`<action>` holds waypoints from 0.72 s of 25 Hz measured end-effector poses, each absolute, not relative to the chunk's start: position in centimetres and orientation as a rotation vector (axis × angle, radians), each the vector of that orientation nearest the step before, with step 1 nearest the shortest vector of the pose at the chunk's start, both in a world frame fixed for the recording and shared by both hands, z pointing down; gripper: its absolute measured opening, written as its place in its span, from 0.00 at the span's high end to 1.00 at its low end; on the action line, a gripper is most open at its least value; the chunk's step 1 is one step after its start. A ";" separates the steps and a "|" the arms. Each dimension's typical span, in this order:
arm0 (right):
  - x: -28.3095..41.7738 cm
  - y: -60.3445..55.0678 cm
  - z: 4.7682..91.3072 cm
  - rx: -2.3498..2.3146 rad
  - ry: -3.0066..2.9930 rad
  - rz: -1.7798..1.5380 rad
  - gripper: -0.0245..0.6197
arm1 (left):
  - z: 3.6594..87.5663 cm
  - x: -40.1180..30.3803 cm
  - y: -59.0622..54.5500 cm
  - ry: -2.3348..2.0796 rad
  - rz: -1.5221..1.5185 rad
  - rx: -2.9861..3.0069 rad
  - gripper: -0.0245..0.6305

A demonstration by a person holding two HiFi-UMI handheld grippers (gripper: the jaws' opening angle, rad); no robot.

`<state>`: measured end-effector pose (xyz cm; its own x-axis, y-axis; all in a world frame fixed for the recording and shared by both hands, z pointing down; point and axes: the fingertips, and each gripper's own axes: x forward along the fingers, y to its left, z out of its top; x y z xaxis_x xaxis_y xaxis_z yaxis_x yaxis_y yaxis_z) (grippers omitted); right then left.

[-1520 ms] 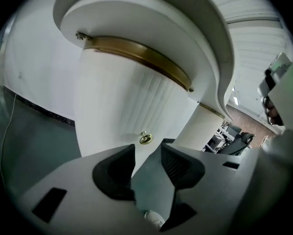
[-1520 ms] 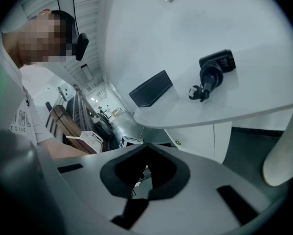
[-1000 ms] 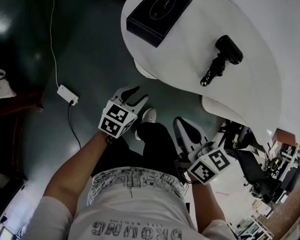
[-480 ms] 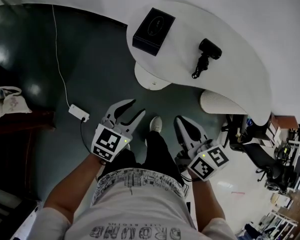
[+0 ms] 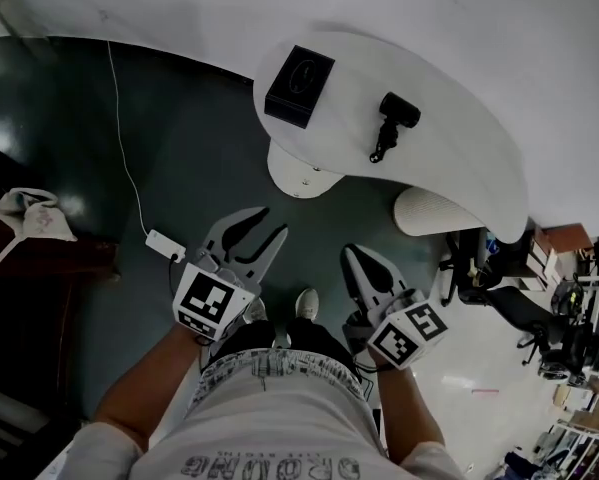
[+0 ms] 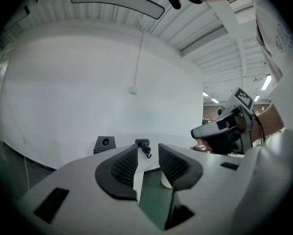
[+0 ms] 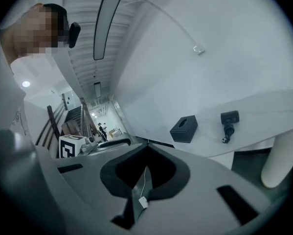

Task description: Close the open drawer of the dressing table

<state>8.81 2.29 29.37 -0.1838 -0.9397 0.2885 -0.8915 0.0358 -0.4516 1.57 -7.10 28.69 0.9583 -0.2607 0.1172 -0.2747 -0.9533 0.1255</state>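
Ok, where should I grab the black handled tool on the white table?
Take the black handled tool by its slim handle, coming from above and closing across it: it lies flat on the table, and its head looks bulkier.

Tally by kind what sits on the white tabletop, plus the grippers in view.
Black box: 1
Black handheld device: 1
Grippers, left gripper and right gripper: 2
Total: 4

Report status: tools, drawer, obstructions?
Left tool open, empty, jaws just closed a bit. Right tool shut, empty. Drawer sticking out, untouched. Path to it clear.
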 end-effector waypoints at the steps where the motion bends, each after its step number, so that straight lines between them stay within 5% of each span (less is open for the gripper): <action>1: 8.9 2.3 29.0 -1.947 2.196 -0.832 0.95 | 28.2 1.6 -6.9 -0.413 0.147 2.971 0.74; 18: 13.4 6.1 24.7 -1.826 2.265 -0.696 0.95 | 22.2 6.4 -0.6 -0.493 0.125 3.042 0.84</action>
<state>13.37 6.06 24.68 -0.2475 -0.9540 0.1694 -0.8844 0.1511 -0.4416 6.41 -0.60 22.16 0.9456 -0.3129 0.0893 -0.3176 -0.9472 0.0439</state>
